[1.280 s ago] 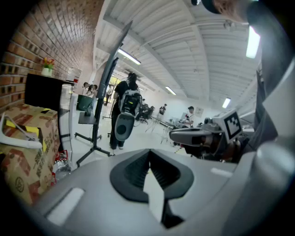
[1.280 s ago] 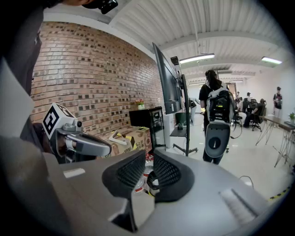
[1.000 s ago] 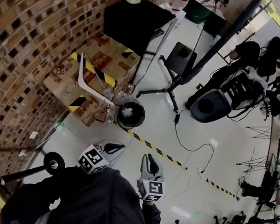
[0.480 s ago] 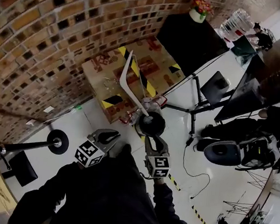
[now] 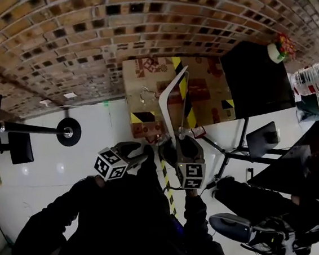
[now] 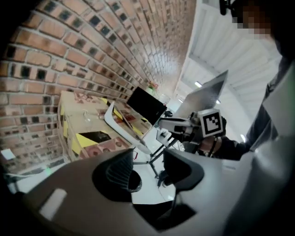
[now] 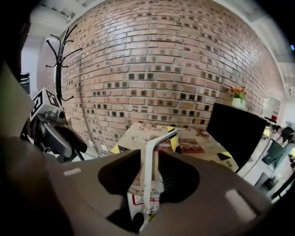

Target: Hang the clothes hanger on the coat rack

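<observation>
A white clothes hanger point(image 5: 169, 97) leans on a taped cardboard box point(image 5: 207, 81) by the brick wall. The black coat rack point(image 5: 29, 128) stands at the left, and its hooked top point(image 7: 63, 50) shows in the right gripper view. My right gripper point(image 5: 178, 146) is just short of the hanger's lower end. Its jaws are opening, and the hanger point(image 7: 161, 138) shows in the gap between them, with the pads not pressing on it. My left gripper point(image 5: 136, 152) is beside it on the left, jaws opening with nothing between them. The hanger point(image 6: 112, 123) lies ahead of the left gripper point(image 6: 146, 163).
A black bin point(image 6: 132, 181) stands on the floor at the foot of the box. A black table point(image 5: 255, 77) with a flower pot point(image 5: 278, 50) is right of the box, and a black stand point(image 5: 262, 139) is below it. Yellow-black tape point(image 5: 168, 183) crosses the floor.
The view has swung toward the brick wall and the box. Both grippers have come close to the hanger, and their jaws, shut before, now stand apart.
</observation>
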Tool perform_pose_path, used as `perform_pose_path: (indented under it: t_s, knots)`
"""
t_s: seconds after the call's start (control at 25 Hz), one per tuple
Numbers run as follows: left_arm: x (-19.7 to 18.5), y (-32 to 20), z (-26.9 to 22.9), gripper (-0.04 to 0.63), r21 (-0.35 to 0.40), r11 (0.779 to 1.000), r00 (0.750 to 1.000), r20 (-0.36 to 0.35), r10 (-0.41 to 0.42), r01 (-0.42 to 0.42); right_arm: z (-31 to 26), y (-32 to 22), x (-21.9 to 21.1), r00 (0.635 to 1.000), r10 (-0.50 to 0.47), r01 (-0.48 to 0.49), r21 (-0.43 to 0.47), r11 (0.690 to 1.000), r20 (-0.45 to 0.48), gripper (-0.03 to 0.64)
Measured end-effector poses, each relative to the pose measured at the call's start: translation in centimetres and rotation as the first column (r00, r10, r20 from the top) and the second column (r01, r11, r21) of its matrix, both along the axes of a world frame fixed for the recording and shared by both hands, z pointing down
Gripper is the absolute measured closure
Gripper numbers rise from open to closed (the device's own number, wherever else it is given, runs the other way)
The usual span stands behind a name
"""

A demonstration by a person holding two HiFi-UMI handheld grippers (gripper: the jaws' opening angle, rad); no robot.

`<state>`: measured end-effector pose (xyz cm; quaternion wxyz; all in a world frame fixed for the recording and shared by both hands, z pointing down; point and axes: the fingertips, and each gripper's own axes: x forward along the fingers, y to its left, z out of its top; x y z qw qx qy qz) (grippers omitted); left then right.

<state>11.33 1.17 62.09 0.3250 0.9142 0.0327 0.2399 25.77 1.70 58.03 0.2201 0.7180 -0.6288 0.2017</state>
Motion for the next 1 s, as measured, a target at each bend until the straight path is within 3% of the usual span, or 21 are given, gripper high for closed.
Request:
perform_pose_path:
  t_s: [0.12,0.2,0.36,0.44,0.52,0.64,0.8,0.84,0.92,1.0]
  knots:
    - [5.0,1.0,2.3,0.367,-0.114,0.991,0.997,0.055,-0.061,0.067,-0.2,0.0,2.5,0.999,-0.049,0.048,0.011,0.999,0.015,0.492]
    - [8.1,1.4,4.3,0.365,-0.205,0.97,0.988,0.113,-0.106,0.128,-0.2,0.3,4.1,0.997,-0.08,0.08,0.018,0.997,0.008,0.492]
    - [12.3,3.0,9.3,0.322,-0.391,0.879,0.947,0.268,-0.174,0.272,0.6,1.6,7.0,0.993,-0.118,0.117,0.013,0.993,0.015,0.492]
    - [13.6,3.6,10.7,0.322,-0.452,0.83,0.931,0.304,-0.202,0.328,1.1,2.0,8.0,0.991,-0.134,0.134,0.009,0.991,0.03,0.492]
    - [14.8,3.6,11.4,0.322,-0.482,0.8,0.923,0.314,-0.222,0.357,1.5,2.1,8.8,0.988,-0.151,0.151,0.011,0.989,0.041,0.492]
    - [16.4,3.0,12.5,0.322,-0.485,0.784,0.911,0.331,-0.246,0.388,1.9,2.0,10.0,0.983,-0.174,0.174,0.014,0.985,0.051,0.492]
    - [17.4,2.2,14.1,0.322,-0.524,0.733,0.894,0.349,-0.28,0.434,1.9,1.8,10.5,0.976,-0.208,0.207,0.016,0.978,0.062,0.492]
    - [17.7,2.1,14.0,0.329,-0.534,0.731,0.9,0.334,-0.279,0.425,2.1,1.8,10.5,0.975,-0.215,0.214,0.016,0.977,0.064,0.492]
    - [18.2,2.1,13.4,0.416,-0.547,0.735,0.914,0.294,-0.279,0.401,2.3,1.7,10.4,0.971,-0.229,0.229,0.015,0.973,0.067,0.492]
    - [18.5,2.2,12.8,0.434,-0.556,0.734,0.92,0.266,-0.289,0.391,2.5,1.8,10.3,0.968,-0.243,0.242,0.014,0.97,0.069,0.492]
